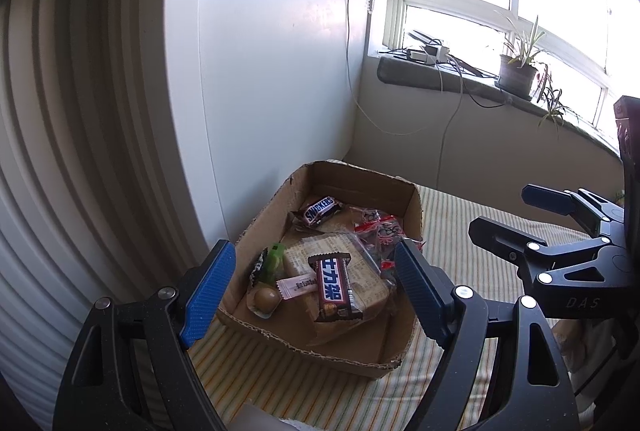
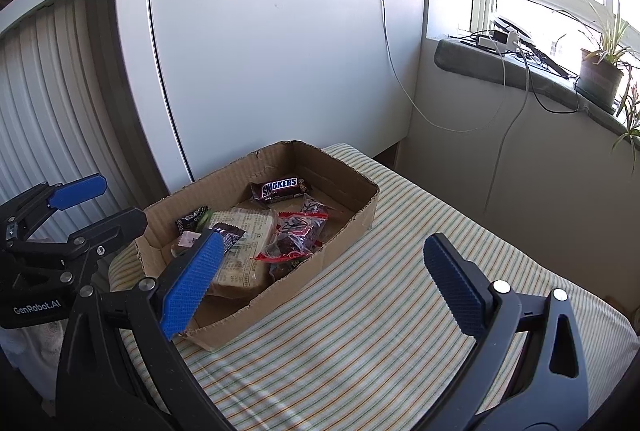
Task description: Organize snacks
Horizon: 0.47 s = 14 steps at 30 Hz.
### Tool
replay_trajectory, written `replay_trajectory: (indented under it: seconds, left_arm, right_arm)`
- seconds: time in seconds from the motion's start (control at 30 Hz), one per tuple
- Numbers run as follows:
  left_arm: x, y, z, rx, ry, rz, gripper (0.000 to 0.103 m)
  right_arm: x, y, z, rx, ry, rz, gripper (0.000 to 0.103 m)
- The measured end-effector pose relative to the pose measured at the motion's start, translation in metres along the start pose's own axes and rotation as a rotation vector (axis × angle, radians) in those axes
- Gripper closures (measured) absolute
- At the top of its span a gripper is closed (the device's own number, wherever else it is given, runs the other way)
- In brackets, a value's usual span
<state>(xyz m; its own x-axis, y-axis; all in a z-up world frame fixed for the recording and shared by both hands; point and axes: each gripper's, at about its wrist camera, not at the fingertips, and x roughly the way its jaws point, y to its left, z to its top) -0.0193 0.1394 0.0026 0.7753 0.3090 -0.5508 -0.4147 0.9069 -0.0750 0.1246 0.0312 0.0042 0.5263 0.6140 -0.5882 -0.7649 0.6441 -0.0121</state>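
An open cardboard box point(image 1: 362, 173) point(image 2: 280, 293) sits on a striped cloth. Inside lie a Snickers bar point(image 1: 320, 209) point(image 2: 280, 188), a second chocolate bar with Chinese lettering point(image 1: 334, 287), a large tan packet point(image 1: 366, 273) point(image 2: 244, 251), red-and-clear packets point(image 1: 378, 231) point(image 2: 296, 235), a green packet point(image 1: 274, 257), a round brown sweet point(image 1: 264, 299) and a small white sweet point(image 1: 298, 285). My left gripper point(image 1: 312, 291) point(image 2: 106, 203) hovers open over the box's near end, holding nothing. My right gripper point(image 2: 324, 283) point(image 1: 508, 211) is open and empty beside the box's right side.
The striped cloth point(image 2: 380, 311) stretches to the right of the box. A white panel point(image 2: 260, 51) stands right behind the box, with ribbed slats point(image 1: 60, 111) to its left. On the window sill are a potted plant point(image 2: 600, 75), chargers point(image 2: 500, 39) and hanging cables.
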Motion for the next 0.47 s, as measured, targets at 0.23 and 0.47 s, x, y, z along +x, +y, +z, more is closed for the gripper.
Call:
replay_trajectory:
  seconds: [0.23, 0.47]
  left_arm:
    - [0.0001, -0.0009, -0.0008, 0.001, -0.001, 0.005, 0.021]
    - [-0.0043, -0.0052, -0.0023, 0.012, -0.016, 0.014, 0.021]
  right_arm:
    - [0.0005, -0.0013, -0.0015, 0.006, 0.002, -0.001, 0.001]
    - [-0.0006, -0.0037, -0.005, 0.015, 0.003, -0.006, 0.001]
